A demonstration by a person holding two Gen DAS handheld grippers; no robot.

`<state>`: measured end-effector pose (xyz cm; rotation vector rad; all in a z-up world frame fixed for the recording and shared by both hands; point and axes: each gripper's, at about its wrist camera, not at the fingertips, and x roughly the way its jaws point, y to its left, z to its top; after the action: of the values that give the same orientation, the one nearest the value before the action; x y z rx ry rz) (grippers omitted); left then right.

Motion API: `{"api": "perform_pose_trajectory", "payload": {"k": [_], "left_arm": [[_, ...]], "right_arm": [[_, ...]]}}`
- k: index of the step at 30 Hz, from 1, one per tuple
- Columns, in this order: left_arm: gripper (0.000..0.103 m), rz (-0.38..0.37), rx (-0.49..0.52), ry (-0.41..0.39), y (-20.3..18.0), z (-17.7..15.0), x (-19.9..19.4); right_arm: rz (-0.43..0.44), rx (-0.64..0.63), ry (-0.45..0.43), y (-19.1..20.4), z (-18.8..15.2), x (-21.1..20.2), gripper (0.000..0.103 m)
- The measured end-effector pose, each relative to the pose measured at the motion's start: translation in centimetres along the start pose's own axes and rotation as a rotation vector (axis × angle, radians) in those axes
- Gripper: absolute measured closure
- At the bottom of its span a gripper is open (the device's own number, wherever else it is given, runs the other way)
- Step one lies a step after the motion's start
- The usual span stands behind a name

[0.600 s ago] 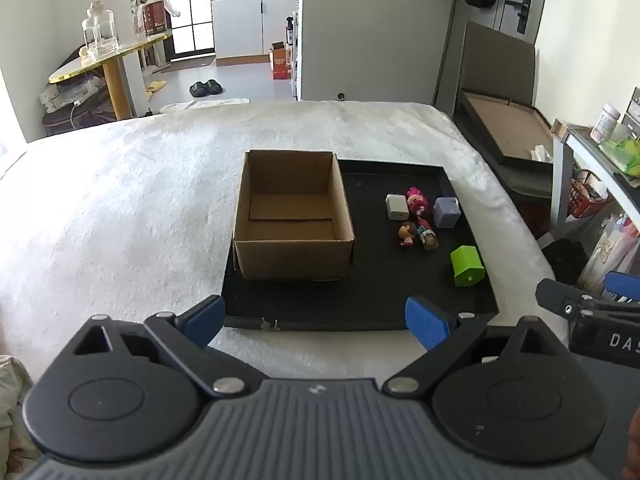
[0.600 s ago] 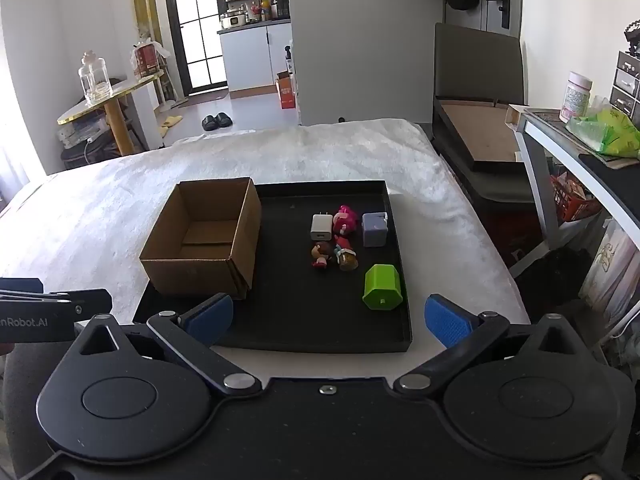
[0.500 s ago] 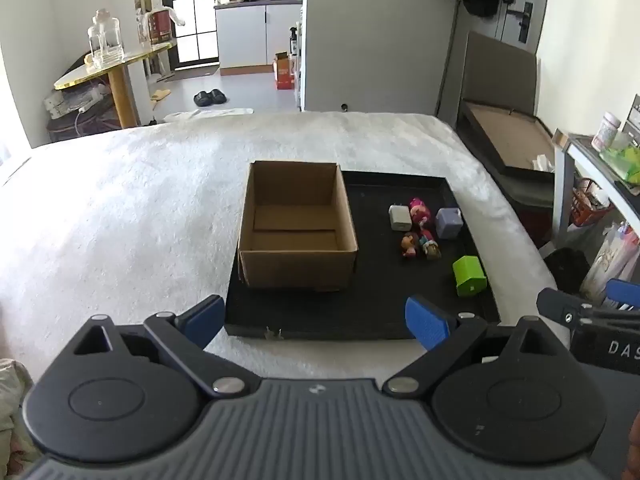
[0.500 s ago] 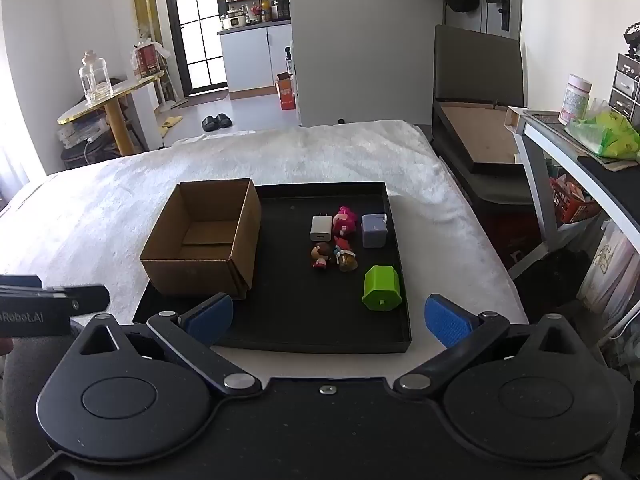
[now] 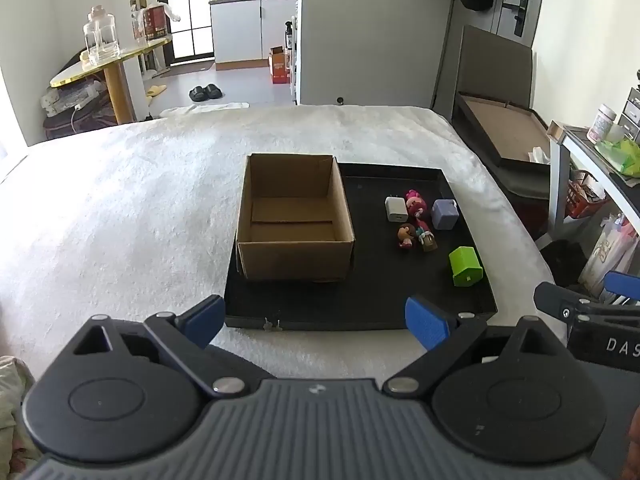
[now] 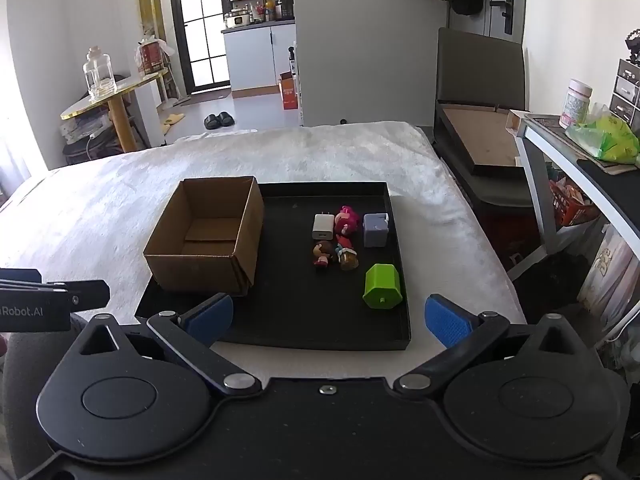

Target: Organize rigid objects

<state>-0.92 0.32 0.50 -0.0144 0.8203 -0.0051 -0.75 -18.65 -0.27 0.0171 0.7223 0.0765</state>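
- Left tongs (image 5: 316,318) sit at the bottom of the left wrist view, blue pads wide apart, nothing between them, short of the tray's near edge.
- Right tongs (image 6: 328,320) fill the bottom of the right wrist view, pads spread just as wide and empty, over the tray's near rim.
- Each tool shows in the other's view: the right one at the right edge of the left view, the left one at the left edge of the right view.
- A black tray (image 6: 280,320) lies on a white bed (image 6: 100,220), centre of frame.
- A green block (image 6: 382,286) lies on its side in the tray's near right corner.
- Behind it, two small dolls (image 6: 336,256) lie side by side, touching or nearly so.
- Further back, in a row left to right: a white charger (image 6: 322,227), a pink doll (image 6: 346,220), a lilac cube (image 6: 375,230), all close together.
- An open box (image 6: 204,236) stands on the tray's left half, upright, apart from the toys, with nothing visible inside.
- Past the bed, upper left of the frame, a round counter (image 6: 120,92) holds a glass jar (image 6: 98,74).
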Motion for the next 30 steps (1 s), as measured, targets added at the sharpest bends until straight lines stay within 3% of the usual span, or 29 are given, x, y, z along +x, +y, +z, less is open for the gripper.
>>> {"api": "perform_pose_trajectory", "payload": {"k": [30], "left_arm": [[0.007,0.026,0.023,-0.016,-0.5,-0.4,-0.4]], "right_arm": [[-0.065,0.001,-0.030,-0.8,-0.4,-1.2,0.000]]}}
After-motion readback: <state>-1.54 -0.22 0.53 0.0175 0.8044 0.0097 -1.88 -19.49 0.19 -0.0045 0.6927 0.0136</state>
